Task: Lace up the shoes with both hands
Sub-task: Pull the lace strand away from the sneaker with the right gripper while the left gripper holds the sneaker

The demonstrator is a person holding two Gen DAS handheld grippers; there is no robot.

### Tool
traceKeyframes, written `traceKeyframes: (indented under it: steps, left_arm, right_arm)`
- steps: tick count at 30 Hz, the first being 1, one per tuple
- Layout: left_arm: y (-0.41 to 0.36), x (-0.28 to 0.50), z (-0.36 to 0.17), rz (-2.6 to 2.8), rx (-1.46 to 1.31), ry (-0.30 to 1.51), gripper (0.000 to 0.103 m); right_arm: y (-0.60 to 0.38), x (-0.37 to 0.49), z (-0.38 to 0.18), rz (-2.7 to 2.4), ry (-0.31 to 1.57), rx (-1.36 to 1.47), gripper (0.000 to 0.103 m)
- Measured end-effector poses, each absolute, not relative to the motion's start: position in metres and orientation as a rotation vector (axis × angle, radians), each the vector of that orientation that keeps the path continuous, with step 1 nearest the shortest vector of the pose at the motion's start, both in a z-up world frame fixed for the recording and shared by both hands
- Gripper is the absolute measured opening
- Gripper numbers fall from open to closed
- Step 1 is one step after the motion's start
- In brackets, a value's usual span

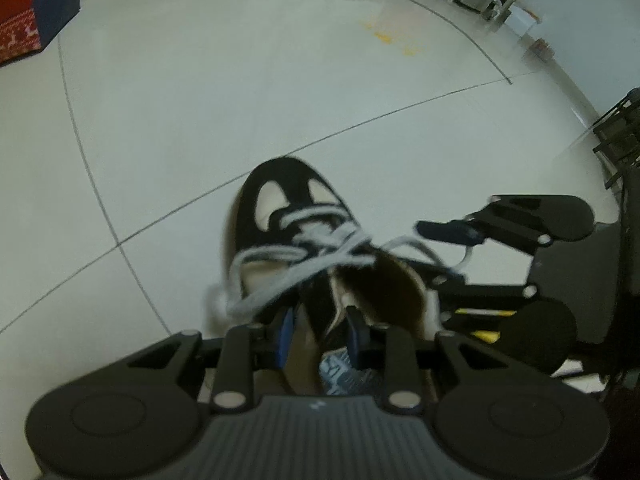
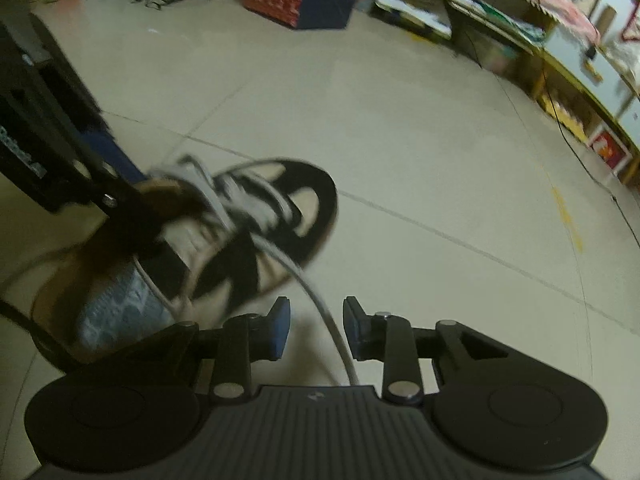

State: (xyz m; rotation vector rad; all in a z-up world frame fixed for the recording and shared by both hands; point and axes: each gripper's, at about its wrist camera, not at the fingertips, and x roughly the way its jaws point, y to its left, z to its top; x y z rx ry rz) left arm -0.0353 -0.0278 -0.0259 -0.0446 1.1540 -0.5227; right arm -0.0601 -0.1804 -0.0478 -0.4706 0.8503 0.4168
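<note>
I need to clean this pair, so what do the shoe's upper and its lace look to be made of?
Shoe: black panels look matte and napped, probably suede or felt; no shine. Lace: white, flat, soft-edged, likely woven cotton or polyester. Blur leaves both uncertain.

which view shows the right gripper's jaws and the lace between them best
The right wrist view. The right gripper sits in front, jaws apart, the lace running through the gap without the pads pressing it. The left wrist view shows that gripper only from the side at the right edge, blurred, so its gap is hard to read.
</note>
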Motion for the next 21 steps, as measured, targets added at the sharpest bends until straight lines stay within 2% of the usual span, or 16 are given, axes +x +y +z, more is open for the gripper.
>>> traceKeyframes:
  steps: [3, 5, 11, 21]
  left_arm:
    - [-0.030, -0.035, -0.025, -0.519, -0.041, 1.128, 0.025]
    - [-0.030, -0.035, -0.026, -0.516, -0.046, 1.121, 0.025]
    - [-0.035, -0.042, -0.027, -0.515, -0.007, 1.089, 0.022]
    - [-0.031, -0.042, -0.027, -0.515, -0.021, 1.085, 0.022]
  right_arm:
    - [-0.175, -0.061, -0.044, 0.450, 0.828, -0.491, 0.026]
    - [-0.172, -0.062, -0.043, 0.472, 0.814, -0.506, 0.003]
    - [-0.183, -0.072, -0.039, 0.420, 0.784, -0.518, 0.002]
    - [-0.212, -0.074, -0.049, 0.330, 0.844, -0.528, 0.002]
